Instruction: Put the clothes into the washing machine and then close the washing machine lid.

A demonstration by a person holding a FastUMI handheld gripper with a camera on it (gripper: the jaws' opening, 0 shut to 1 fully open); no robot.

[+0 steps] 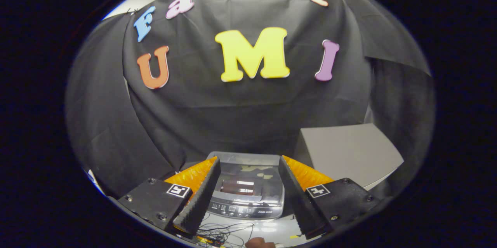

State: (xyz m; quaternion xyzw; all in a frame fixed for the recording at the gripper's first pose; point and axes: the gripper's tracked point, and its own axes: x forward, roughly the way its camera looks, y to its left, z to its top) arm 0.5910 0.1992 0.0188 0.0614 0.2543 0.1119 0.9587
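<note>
Presently we find the gripper (248,170) with its two fingers (200,197) spread wide, nothing held between them and nothing touched by either. We see open space across the whole gap between the fingertips.

We take the washing machine (248,195) as our landmark. It is a small top-loading unit, and it sits directly between the two fingers and just ahead of them, lower than the fingertips. Its clear lid (248,166) lies flat over the tub, so we record the lid as shut. Through the lid we make out dark and patterned shapes, but we cannot tell whether they are clothes or reflections. A control panel (240,211) with small buttons runs along the near edge of the machine.

Beside the machine, on its right as seen from the gripper, stands a grey box (349,155), near the machine but apart from it. On the near side of the machine, a white tabletop (271,232) carries a tangle of thin wires (217,234). Behind the machine hangs the black cloth wall (240,112) of the booth.

We cannot identify any loose clothes near the machine.
</note>
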